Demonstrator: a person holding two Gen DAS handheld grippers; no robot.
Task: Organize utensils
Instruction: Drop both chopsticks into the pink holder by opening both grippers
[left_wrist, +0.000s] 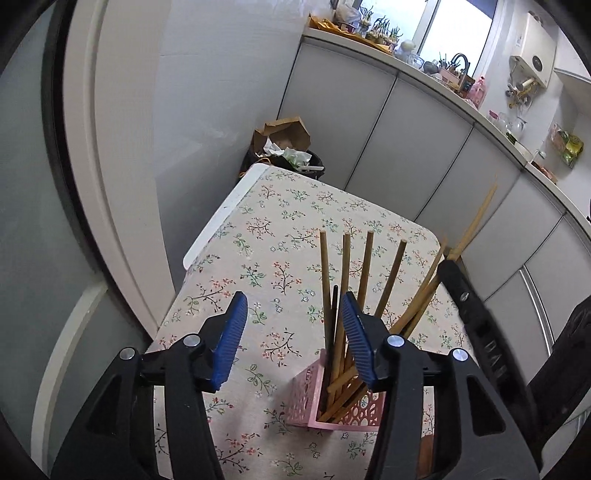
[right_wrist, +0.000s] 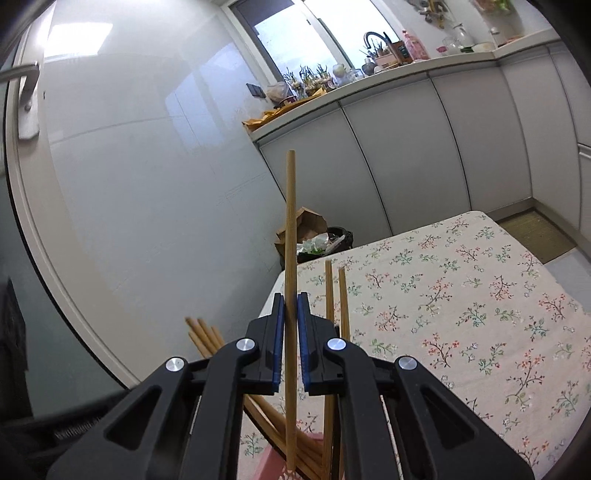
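Standing upright, a tan wooden chopstick sits pinched in the right tool.

No readable text, labels, brand names, numbers or signs appear in either view. Raised markings on the black gripper body in the left wrist view are too blurred to make out.

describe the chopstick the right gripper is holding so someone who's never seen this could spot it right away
Start at the table with the flowered cloth and find the pink perforated basket of wooden chopsticks near its edge. Above it, the right gripper is shut on one chopstick. It stands nearly upright, reaches well above the others, and is the only one pinched between blue pads.
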